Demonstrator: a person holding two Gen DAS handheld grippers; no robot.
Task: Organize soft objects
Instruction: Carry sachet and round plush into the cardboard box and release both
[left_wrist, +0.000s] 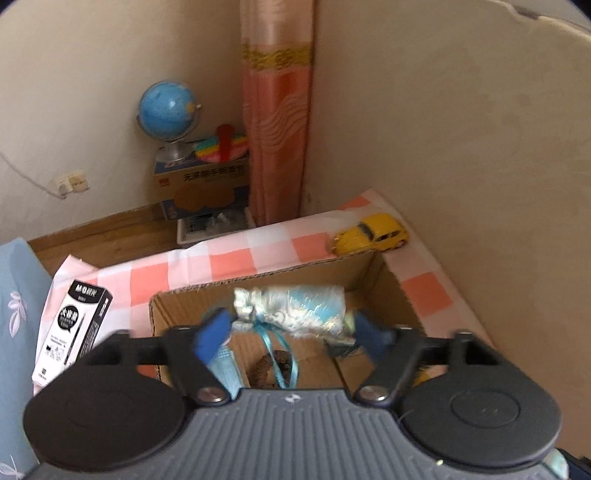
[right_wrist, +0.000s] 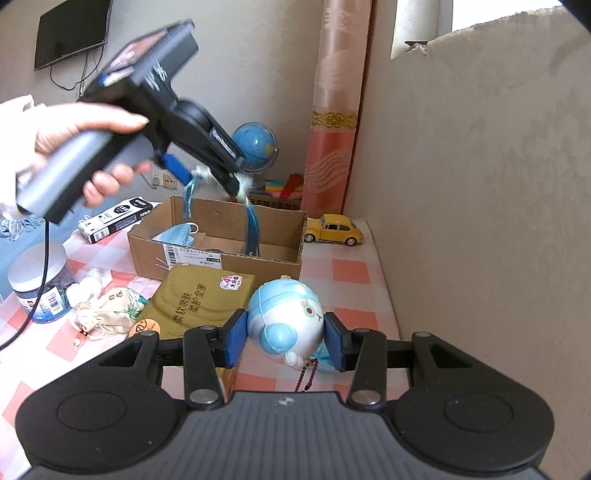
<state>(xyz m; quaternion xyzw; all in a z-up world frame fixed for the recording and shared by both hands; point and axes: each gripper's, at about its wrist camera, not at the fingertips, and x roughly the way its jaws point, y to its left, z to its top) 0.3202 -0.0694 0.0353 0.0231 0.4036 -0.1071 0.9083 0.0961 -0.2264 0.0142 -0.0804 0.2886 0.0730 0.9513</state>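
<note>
My left gripper is open above the cardboard box. A silver-blue drawstring pouch with blue ribbon hangs between its spread blue pads, blurred; whether it touches them I cannot tell. A blue face mask lies in the box. In the right wrist view the left gripper is over the box, blue tassels dangling. My right gripper has its pads around a blue-white plush toy on the checked cloth, touching both sides.
A yellow toy car stands behind the box by the wall. An olive tissue pack, a cream pouch, a jar and a black-white pen box lie left. A globe sits on cartons.
</note>
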